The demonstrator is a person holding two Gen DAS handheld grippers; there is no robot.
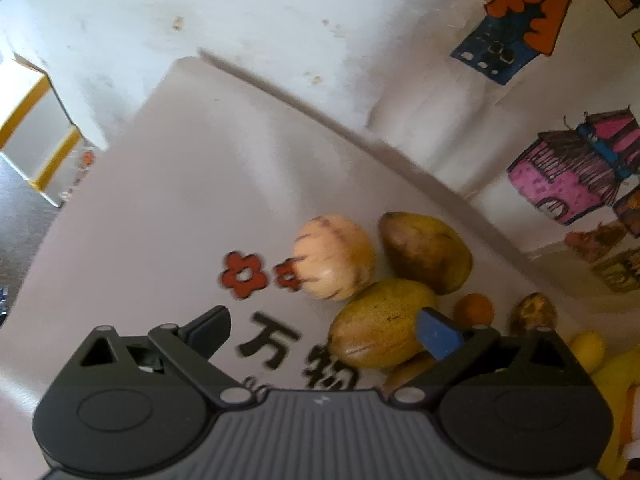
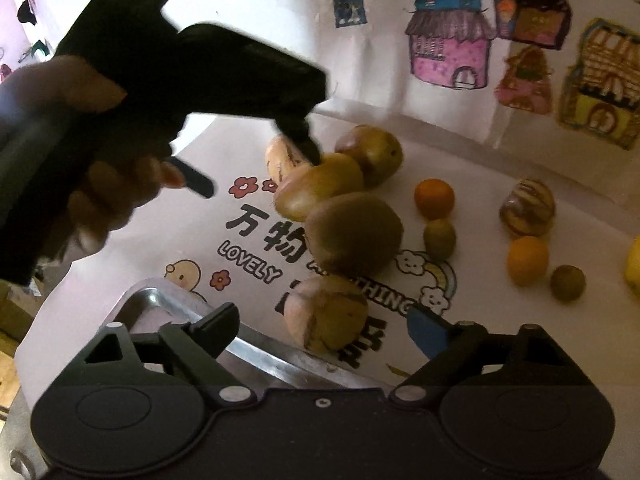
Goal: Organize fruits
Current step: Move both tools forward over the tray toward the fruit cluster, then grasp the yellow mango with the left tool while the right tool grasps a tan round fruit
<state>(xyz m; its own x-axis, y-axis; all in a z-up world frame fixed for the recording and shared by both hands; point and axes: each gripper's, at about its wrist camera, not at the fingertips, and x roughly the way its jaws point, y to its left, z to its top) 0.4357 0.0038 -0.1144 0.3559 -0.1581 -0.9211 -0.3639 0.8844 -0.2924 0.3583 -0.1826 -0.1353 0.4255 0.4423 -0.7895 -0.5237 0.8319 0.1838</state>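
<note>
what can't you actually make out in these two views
- Left wrist view: the brown fruit lies mostly behind the left hand-held gripper; its kind is unclear.
- Left wrist view: the yellow fruit is cut off by the right edge.
- Right wrist view: the shiny metal tray is largely covered by the right hand-held gripper; its contents are hidden.

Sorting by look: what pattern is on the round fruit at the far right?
Cream with dark brown stripes, clearest in the right wrist view.

Left hand-held gripper (image 2: 256, 152) covers part of the pale striped fruit (image 2: 280, 158). A yellow fruit (image 2: 634, 264) is cut off at the right edge. The metal tray (image 2: 256, 350) disappears beneath the right hand-held gripper (image 2: 320, 326).
</note>
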